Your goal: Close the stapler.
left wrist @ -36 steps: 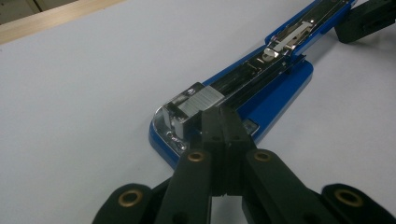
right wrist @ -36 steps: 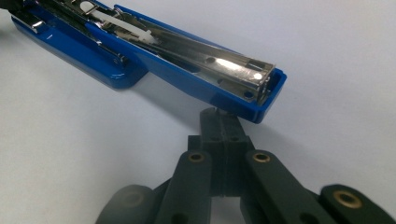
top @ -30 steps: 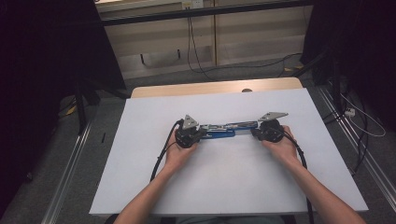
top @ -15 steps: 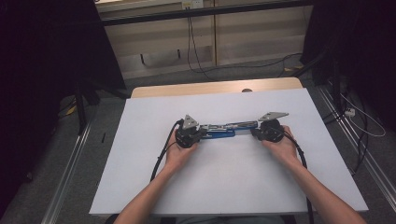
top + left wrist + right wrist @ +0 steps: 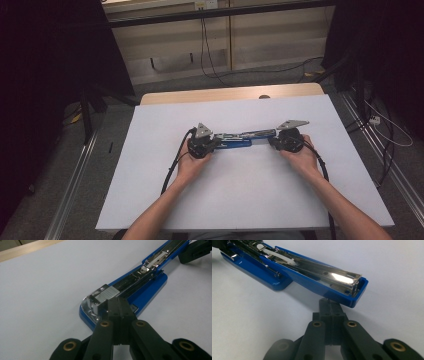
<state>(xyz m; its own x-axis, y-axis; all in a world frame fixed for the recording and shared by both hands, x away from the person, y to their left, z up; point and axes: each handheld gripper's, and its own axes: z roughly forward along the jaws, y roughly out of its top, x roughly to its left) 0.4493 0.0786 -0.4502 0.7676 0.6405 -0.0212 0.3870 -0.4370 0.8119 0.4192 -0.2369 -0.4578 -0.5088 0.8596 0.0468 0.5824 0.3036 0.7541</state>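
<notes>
A blue stapler (image 5: 240, 139) lies swung open flat near the middle of the white table (image 5: 240, 200). In the left gripper view its blue base (image 5: 150, 287) and steel magazine stretch away from me. My left gripper (image 5: 119, 305) is shut, its tips against the magazine's front end, nothing between the jaws. In the high view that left gripper (image 5: 216, 141) meets the stapler's left end. My right gripper (image 5: 272, 140) meets the right end. It is shut too, and its tips (image 5: 331, 305) sit just under the end of the blue top cover (image 5: 312, 280).
The white sheet covers a wooden tabletop whose far edge (image 5: 225, 94) shows bare. Metal rails (image 5: 75, 195) run along both sides on the floor. Cables (image 5: 210, 60) lie on the floor beyond the table. A black cable (image 5: 175, 160) trails from each gripper.
</notes>
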